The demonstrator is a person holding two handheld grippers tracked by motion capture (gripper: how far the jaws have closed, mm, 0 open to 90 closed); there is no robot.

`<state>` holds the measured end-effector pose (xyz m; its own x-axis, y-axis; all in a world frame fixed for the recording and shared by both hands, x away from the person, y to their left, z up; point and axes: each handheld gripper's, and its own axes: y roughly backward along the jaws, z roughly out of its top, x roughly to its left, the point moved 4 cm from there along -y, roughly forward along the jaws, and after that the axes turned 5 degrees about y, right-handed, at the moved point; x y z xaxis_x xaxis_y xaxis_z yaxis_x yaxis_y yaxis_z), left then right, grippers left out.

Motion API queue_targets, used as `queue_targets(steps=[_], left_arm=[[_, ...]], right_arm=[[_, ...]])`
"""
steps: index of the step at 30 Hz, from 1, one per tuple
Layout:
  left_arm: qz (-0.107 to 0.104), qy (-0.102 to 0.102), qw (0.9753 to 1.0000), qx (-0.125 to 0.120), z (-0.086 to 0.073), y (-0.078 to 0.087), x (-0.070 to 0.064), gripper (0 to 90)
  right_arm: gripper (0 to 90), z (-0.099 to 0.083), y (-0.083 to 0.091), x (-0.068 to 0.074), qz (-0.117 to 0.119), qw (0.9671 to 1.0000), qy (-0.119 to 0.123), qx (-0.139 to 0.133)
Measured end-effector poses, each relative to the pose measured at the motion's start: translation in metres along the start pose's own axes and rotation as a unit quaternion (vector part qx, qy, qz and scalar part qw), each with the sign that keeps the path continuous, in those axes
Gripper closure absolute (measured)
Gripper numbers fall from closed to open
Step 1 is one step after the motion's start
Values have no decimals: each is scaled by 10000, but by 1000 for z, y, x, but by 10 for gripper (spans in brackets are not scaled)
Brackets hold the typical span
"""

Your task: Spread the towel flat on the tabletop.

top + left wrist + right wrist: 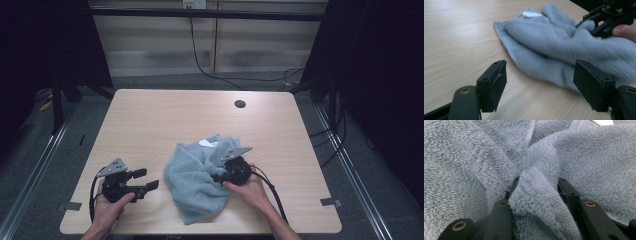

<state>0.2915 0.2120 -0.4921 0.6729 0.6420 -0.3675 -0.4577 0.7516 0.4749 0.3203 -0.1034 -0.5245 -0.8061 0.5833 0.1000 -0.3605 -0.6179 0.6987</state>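
The grey-blue towel [200, 175] lies rumpled near the middle of the desk [150, 120], toward the person's side, its long axis running from a white tag [207, 143] at the far end down to a corner close to the near edge, with bare wood open all around, widest across the far half. The right tongs [216, 176], gripped in the right hand [250, 187] coming in low from the right, are pinched on a raised fold of the towel. The left tongs [145, 179] sit level just left of the towel, jaws spread wide with nothing between them, the left hand [107, 205] resting near the front-left corner.
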Motion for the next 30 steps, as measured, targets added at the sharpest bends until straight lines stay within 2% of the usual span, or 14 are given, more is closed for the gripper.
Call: queue_targets(steps=[2,3,7,9,13,14,15,17,18,19,21,24,27,30], left_arm=[[0,20,10000,-39,1,2,1,268],[-7,26,10000,-50,1,3,1,268],[-104,21,9999,-57,0,7,1,322],[-265,-63,9996,-47,1,7,-1,345],[-255,-164,9995,23,13,-7,-2,356],[-230,-247,9994,64,17,-11,-2,358],[-241,-276,9993,108,22,-16,-3,358],[-255,-329,9989,226,32,-33,-3,367],[-247,-362,9987,250,35,-40,-2,368],[-376,-324,9982,325,39,-49,-1,367],[-377,-288,9979,443,44,-70,1,365],[-488,-276,9966,603,42,-94,-2,364],[-643,-447,9914,1051,30,-109,-9,346],[-622,-533,9892,1219,21,-112,-12,326]], right_arm=[[621,3,-4,16,281,9994,217,30],[621,3,-4,16,281,9994,217,30],[564,3,-1,37,737,9957,505,225],[538,3,2,40,741,9956,493,284],[426,2,23,45,674,9967,402,225],[385,8,37,42,598,9977,324,-44],[385,8,37,42,598,9977,324,-44],[372,21,53,34,475,9981,192,-354],[383,29,58,26,315,9985,188,-398],[383,33,59,21,276,9987,163,-397],[364,41,51,9,234,9993,87,-289],[284,37,20,-1,126,9999,-43,97],[231,24,-3,-4,56,9995,-130,273],[233,16,-7,-6,-85,9995,-115,269]])
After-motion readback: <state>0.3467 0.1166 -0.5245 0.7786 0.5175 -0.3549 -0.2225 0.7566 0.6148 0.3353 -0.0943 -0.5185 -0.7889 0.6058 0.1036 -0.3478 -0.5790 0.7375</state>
